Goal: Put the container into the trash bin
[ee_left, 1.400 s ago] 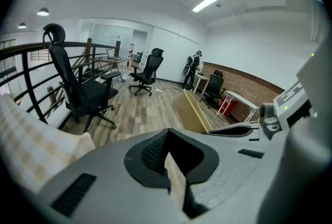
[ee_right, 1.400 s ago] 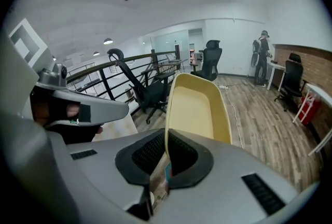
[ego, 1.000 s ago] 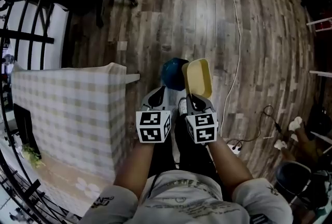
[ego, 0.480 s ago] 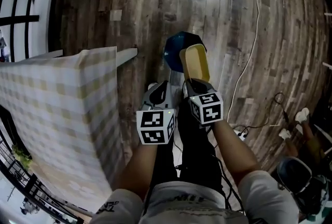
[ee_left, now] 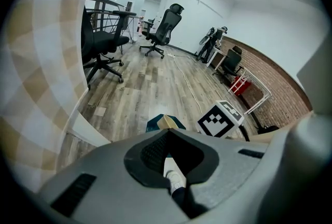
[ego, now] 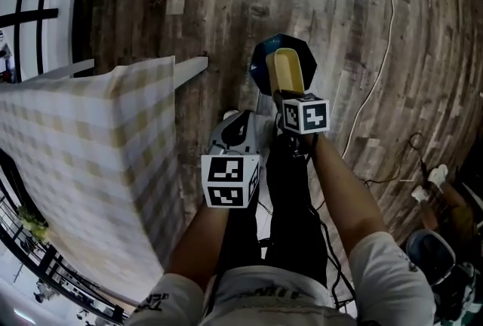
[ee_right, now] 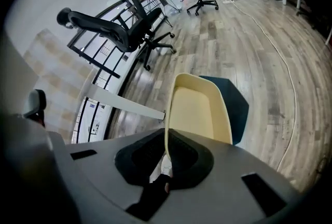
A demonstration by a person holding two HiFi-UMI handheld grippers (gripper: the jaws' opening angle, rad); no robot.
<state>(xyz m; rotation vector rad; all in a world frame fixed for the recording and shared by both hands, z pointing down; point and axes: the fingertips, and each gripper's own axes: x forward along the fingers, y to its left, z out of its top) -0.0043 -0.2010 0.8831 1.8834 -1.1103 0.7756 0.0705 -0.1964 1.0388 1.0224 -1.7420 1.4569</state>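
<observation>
Right tongs (ee_right: 167, 151) — container (ee_right: 199, 109) (above bin (ee_right: 237, 106))

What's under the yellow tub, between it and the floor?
The dark blue trash bin. The head view shows the container hanging over it; the right gripper view agrees.

The head view looks steeply down onto the grey wooden plank floor (ego: 226, 0). Each gripper view sits low, right behind its own jaws, and faces forward across the room. All 3 views share the dark blue trash bin (ego: 261, 68) and the pale yellow plastic container (ego: 289, 72), closest in the right gripper view.
</observation>
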